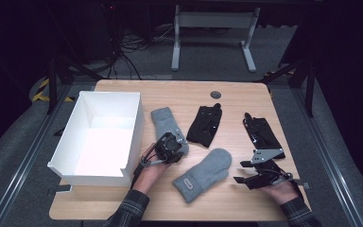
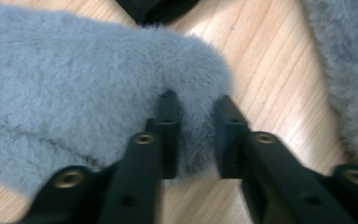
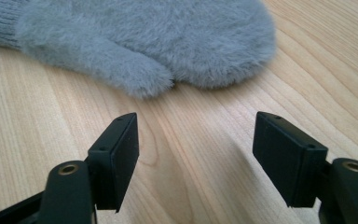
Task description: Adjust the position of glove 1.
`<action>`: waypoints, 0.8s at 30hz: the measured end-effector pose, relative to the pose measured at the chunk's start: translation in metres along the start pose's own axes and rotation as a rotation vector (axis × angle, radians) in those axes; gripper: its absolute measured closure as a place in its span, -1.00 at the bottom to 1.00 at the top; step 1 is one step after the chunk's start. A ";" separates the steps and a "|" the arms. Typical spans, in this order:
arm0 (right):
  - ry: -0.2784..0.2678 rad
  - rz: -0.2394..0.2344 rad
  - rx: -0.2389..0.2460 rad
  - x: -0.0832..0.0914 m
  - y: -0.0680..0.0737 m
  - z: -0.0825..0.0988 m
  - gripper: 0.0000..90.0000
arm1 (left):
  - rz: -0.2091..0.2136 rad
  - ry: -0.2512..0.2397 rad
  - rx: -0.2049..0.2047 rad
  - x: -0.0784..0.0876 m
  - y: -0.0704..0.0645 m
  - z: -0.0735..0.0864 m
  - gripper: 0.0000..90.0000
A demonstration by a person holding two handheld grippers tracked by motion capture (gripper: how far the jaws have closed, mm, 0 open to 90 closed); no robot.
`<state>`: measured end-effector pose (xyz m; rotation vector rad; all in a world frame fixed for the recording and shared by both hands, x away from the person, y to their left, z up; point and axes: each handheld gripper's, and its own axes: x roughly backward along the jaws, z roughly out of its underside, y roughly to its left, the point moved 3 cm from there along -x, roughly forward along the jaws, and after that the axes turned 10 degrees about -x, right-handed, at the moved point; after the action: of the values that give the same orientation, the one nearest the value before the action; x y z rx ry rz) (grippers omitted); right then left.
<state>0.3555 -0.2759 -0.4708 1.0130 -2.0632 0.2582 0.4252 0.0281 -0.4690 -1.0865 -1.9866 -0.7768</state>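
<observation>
A person at a wooden table (image 1: 246,198) works two handheld grippers. The left gripper (image 2: 196,133) has its jaws pinched on the fuzzy edge of a grey mitten (image 2: 74,88) lying just right of a white box (image 1: 71,161). The right gripper (image 3: 196,154) hovers with jaws apart and empty, near a second grey mitten (image 3: 168,37) at mid-table. Two black gloves (image 1: 207,125) lie beyond. The pinch catches mostly fluff, so the mitten may slide free when lifted toward the box.
</observation>
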 end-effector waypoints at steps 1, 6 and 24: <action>-0.002 0.004 -0.001 0.000 -0.001 0.000 -0.29 | 0.000 -0.005 0.016 0.002 0.000 0.000 0.79; -0.006 0.003 -0.004 0.001 -0.002 0.000 -0.29 | 0.005 -0.067 0.064 0.016 0.002 -0.002 0.82; -0.013 0.006 0.001 0.002 -0.003 -0.001 -0.28 | 0.113 -0.213 -0.008 0.066 -0.057 -0.054 0.80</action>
<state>0.3577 -0.2784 -0.4691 1.0115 -2.0786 0.2570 0.3671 -0.0115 -0.3942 -1.3214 -2.0765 -0.6317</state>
